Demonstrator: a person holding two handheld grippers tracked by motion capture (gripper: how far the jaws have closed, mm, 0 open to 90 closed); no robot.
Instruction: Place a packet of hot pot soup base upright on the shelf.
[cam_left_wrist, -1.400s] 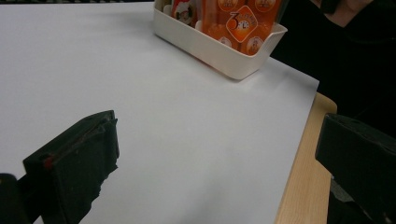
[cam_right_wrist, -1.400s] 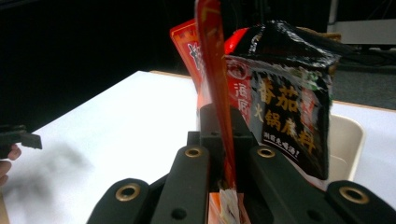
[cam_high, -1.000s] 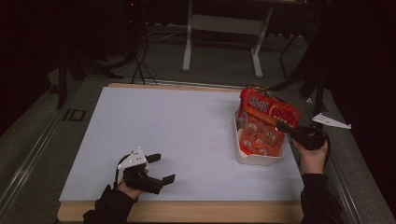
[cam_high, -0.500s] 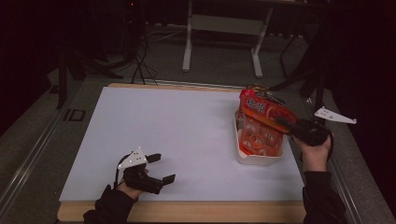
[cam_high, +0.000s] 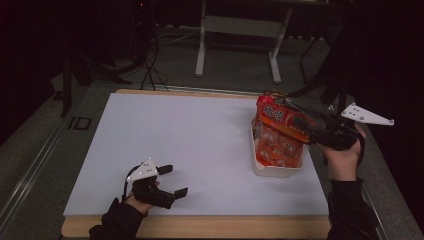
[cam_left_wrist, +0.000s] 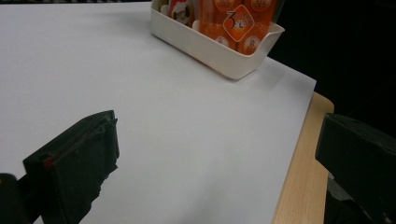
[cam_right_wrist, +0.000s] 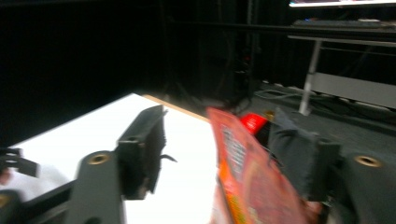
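Note:
A red-and-orange snack packet (cam_high: 276, 116) stands tilted at the far end of a white tub (cam_high: 278, 170) holding several orange packs, at the table's right. My right gripper (cam_high: 303, 123) reaches in from the right, raised above the tub. Its jaws have just been opening and stand apart, with the packet (cam_right_wrist: 247, 172) between them close to the right jaw; the left jaw is clear of it. My left gripper (cam_high: 175, 180) rests near the front edge at the left, open with nothing in it. Beyond that gripper (cam_left_wrist: 218, 125) lies the tub (cam_left_wrist: 219, 51).
A white sheet (cam_high: 200, 135) covers the table, with a wooden strip (cam_high: 200, 226) bare along the front and at the right corner (cam_left_wrist: 303, 154). A metal stand (cam_high: 240, 25) and cables sit on the dark floor beyond the far edge.
My right hand has risen and drawn slightly right, its jaws have spread apart, and the packet's top has come up with it. The left hand has stayed put.

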